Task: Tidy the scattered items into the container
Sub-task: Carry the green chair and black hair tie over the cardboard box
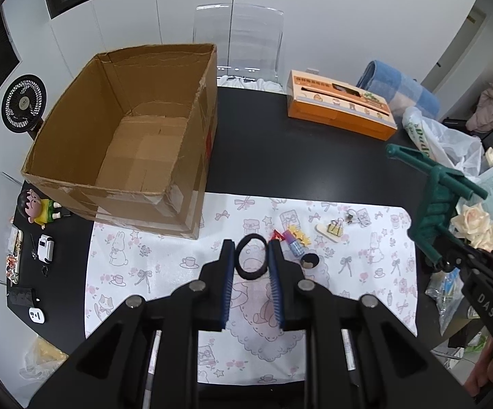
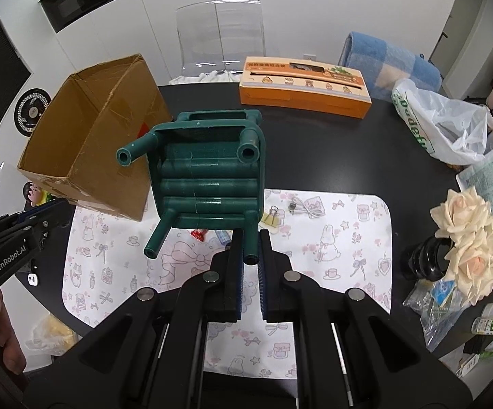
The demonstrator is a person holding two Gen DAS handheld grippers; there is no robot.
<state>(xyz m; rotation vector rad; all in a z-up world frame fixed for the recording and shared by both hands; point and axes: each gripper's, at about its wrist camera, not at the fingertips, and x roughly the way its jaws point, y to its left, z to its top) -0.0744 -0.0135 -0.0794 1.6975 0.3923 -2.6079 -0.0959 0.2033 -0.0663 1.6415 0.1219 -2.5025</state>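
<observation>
My left gripper (image 1: 251, 250) is shut on a black ring band (image 1: 250, 274), which hangs between its blue pads above the patterned mat (image 1: 164, 272). The open cardboard box (image 1: 76, 129) stands at the back left with nothing inside. My right gripper (image 2: 250, 242) is shut on one leg of a dark green toy chair (image 2: 209, 170), held in the air with its legs pointing at the camera, right of the box (image 2: 110, 143). On the mat lie a red piece (image 1: 276, 236), a blue tube (image 1: 294, 245), a gold binder clip (image 1: 335, 228) and a black cap (image 1: 309, 260).
An orange carton (image 1: 338, 109), a blue towel (image 1: 400, 88) and a plastic bag (image 1: 444, 139) sit at the back right. Cream roses (image 2: 468, 238) stand near my right. A fan (image 1: 25, 102), a figurine (image 1: 36, 206) and small gadgets lie left of the box.
</observation>
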